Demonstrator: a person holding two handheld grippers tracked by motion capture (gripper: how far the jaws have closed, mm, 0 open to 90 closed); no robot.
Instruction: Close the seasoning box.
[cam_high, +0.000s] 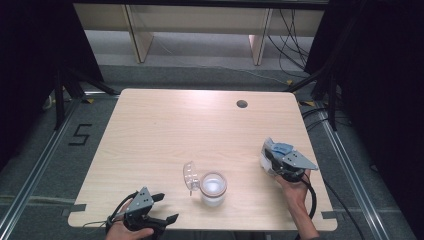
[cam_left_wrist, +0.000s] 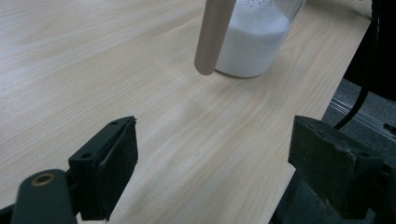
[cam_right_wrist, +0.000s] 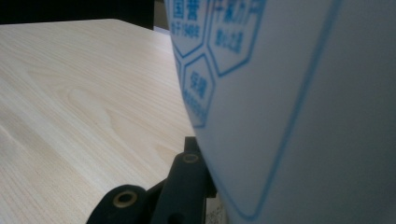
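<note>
Left tongs (cam_high: 162, 207) spread, empty, at near surface (cam_high: 150, 130) edge; jar (cam_high: 213, 188) just right-forward, nearer them; right tongs (cam_high: 274, 159) pinch a white-blue packet (cam_high: 276, 149), well apart rightward.

A pale wood desk (cam_high: 165, 130) with a round cable hole (cam_high: 242, 104) stands on grey carpet (cam_high: 200, 75). Black curtains (cam_high: 30, 60) hang on both sides. Beyond it stand light wooden furniture legs (cam_high: 140, 37). Cables (cam_high: 292, 40) trail across the floor, and metal rails (cam_high: 35, 170) run alongside the desk.
</note>
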